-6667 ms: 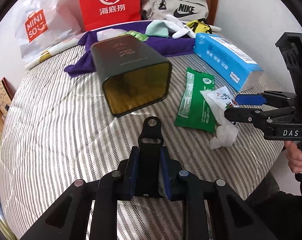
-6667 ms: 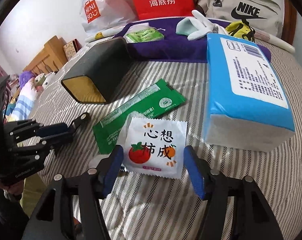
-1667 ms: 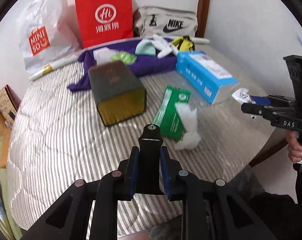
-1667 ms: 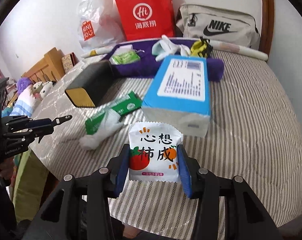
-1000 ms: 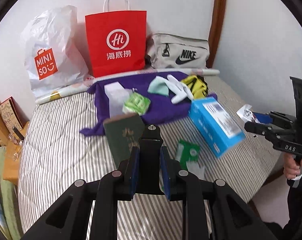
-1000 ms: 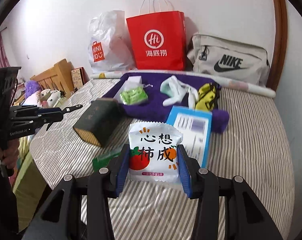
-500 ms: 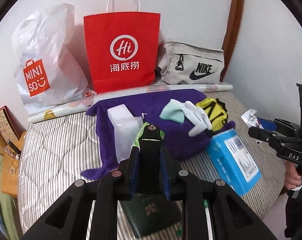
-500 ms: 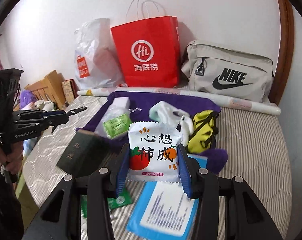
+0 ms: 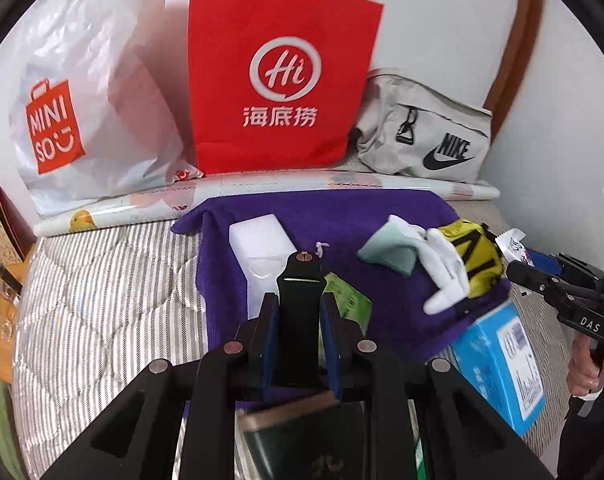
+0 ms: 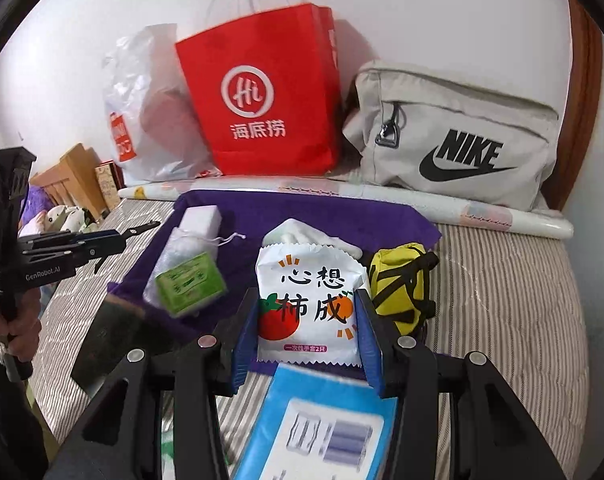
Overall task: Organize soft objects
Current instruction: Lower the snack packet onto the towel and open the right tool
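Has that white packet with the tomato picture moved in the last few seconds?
Yes. The packet, clamped in the right gripper, left the striped bed's near edge and now hangs over the purple cloth, nearer the red bag.

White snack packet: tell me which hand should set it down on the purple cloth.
Right. The right gripper already holds the white snack packet between its pads, above the purple cloth. The left gripper is shut on a black clip, so it cannot take it.
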`<state>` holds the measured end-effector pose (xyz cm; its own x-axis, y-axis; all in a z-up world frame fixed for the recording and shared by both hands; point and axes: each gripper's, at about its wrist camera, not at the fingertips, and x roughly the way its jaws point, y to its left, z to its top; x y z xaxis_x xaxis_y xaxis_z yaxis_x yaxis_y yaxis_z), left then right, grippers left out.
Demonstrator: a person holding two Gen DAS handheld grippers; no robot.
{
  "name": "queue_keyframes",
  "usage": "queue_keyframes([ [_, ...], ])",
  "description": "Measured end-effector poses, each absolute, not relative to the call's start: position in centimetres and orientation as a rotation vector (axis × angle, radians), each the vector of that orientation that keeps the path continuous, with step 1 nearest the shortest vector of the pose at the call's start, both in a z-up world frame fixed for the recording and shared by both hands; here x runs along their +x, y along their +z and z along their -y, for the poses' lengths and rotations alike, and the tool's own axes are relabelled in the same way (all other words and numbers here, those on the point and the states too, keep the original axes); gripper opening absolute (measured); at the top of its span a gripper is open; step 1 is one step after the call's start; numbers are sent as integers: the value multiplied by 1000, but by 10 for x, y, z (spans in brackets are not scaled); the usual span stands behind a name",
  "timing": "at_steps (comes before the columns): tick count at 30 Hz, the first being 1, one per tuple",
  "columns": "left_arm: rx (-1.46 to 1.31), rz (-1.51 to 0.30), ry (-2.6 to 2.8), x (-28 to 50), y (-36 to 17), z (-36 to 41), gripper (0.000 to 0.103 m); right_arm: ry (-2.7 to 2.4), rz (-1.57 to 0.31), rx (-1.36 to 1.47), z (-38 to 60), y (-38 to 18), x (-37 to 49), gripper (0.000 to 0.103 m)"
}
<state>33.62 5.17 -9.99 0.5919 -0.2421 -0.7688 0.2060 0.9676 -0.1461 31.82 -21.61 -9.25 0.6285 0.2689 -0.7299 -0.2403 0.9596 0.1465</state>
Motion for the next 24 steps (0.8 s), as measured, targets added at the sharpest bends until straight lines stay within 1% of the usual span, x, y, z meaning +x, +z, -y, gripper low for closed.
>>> queue_keyframes([
  [13, -76, -975, -241, 379, -134, -56, 21, 260, -927, 26, 208, -123, 371, 47],
  [22, -105, -1022, -243, 390, -144, -60, 22, 278, -967, 35, 204, -137, 382, 54],
  [23, -111, -1029, -239, 391, -145, -61, 27, 278, -966, 34, 204, -137, 382, 59],
  [24, -119, -1036, -229, 392, -145, -62, 37, 275, -966, 33, 204, -137, 382, 65],
])
